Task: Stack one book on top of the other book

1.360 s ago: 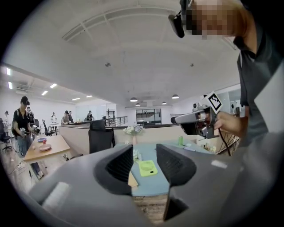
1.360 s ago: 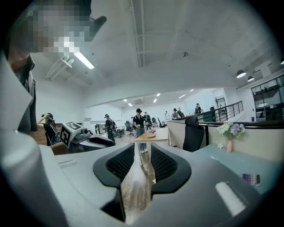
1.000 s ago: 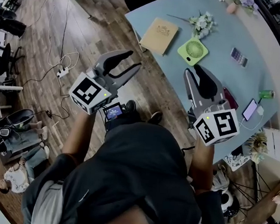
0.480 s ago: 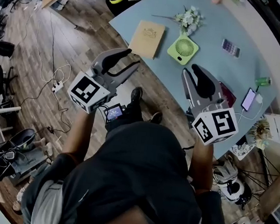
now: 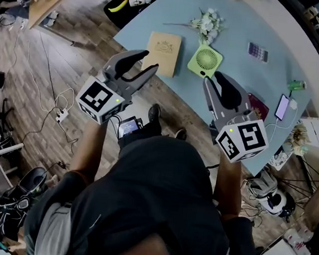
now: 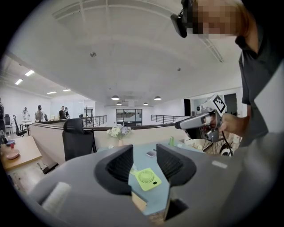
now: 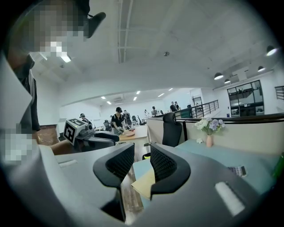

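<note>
Nearer than before: flat tan book (image 5: 163, 53), rectangular, just ahead of left gripper (image 5: 143, 65), jaws apart, empty. Right gripper (image 5: 212, 79) likewise parted, empty; maroon book (image 5: 259, 107) beside it.

Dark grey short-sleeved shirt (image 5: 153, 196), paler grey at my left shoulder. On my left gripper (image 5: 146, 64) and right gripper (image 5: 213, 79): grey shells, black ribbed jaw pads. Each carries a white cube (image 5: 100, 100) with black square markers and a small green light. Little lit screen (image 5: 128, 127) beneath the left one.

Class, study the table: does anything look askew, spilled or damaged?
Nothing stands out. The tan book lies flat near the edge of the table, beside the green fan; no spill or damage shows.
</note>
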The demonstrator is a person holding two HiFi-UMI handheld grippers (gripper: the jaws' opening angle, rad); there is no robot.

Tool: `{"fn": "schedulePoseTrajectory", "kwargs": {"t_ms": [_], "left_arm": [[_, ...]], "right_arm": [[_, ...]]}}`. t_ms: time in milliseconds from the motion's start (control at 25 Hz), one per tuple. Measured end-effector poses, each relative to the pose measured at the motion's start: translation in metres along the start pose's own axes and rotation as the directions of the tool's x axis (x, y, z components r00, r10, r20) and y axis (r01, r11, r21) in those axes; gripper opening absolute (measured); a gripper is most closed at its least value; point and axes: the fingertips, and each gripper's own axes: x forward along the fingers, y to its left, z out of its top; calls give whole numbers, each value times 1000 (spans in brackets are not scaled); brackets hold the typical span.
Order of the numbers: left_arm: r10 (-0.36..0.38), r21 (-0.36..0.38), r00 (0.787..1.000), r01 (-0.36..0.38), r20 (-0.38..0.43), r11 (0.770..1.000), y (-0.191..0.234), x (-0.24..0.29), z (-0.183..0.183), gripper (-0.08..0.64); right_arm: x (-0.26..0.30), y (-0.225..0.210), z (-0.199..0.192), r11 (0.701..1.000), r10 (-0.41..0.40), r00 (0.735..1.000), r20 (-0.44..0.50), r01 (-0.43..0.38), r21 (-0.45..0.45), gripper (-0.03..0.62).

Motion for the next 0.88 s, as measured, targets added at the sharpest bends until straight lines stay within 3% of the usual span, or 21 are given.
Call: {"fn": "schedulePoseTrajectory", "kwargs": {"t_ms": [480,880], "left_arm": [[-58,-50,998,58,-13,997,75,0,-30,213],[-94,-124,993,85,-69,989,117,6,-87,213]], "right_arm": [[66,5,-8,996,-86,995,-42,87,21,104],[122,-7,-43,991,-117,985,-128,124,55,104]]}}
